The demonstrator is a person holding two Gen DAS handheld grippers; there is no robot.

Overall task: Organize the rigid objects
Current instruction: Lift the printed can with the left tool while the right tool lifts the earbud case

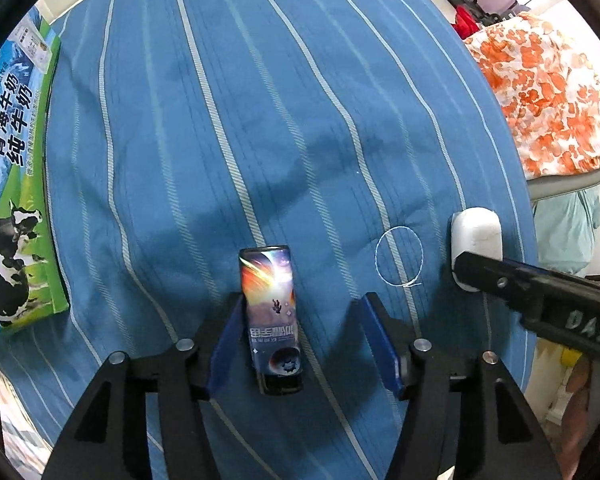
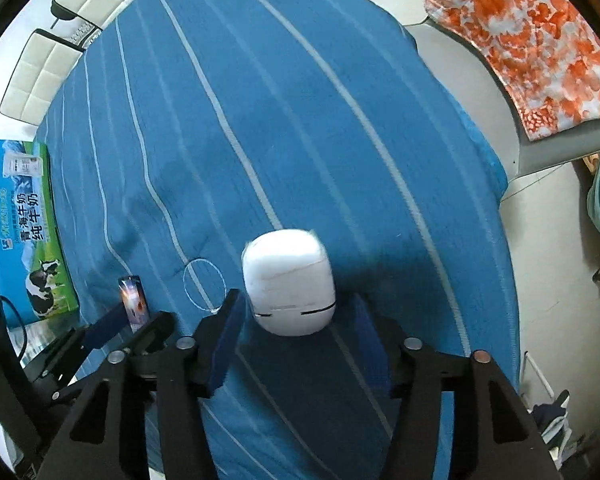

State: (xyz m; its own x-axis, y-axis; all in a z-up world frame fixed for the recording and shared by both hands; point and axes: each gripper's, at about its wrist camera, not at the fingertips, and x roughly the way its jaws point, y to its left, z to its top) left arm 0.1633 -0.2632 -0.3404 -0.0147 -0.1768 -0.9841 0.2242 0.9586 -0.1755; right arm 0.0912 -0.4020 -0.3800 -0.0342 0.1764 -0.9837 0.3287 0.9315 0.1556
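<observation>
A slim can point(image 1: 270, 300) printed with a space scene rests on the blue striped bedsheet point(image 1: 260, 120), between the blue pads of my left gripper point(image 1: 300, 304). The left pad lies close against the can and the right pad stands well clear, so the gripper is open. My right gripper point(image 2: 296, 300) is open around a white rounded object point(image 2: 288, 284) with two dark slits, which looks slightly blurred; a gap shows beside the right pad. In the left wrist view the white object point(image 1: 476, 240) sits to the right, partly behind a black finger point(image 1: 512, 284). The right wrist view shows the can point(image 2: 134, 304) at the left.
A green and blue milk carton box point(image 1: 16, 200) with a cow picture lies at the sheet's left edge. A loop of white thread point(image 1: 399, 256) lies between can and white object. An orange-flowered cloth point(image 2: 540, 48) covers furniture on the right, across a strip of floor. A padded headboard point(image 2: 60, 40) is beyond.
</observation>
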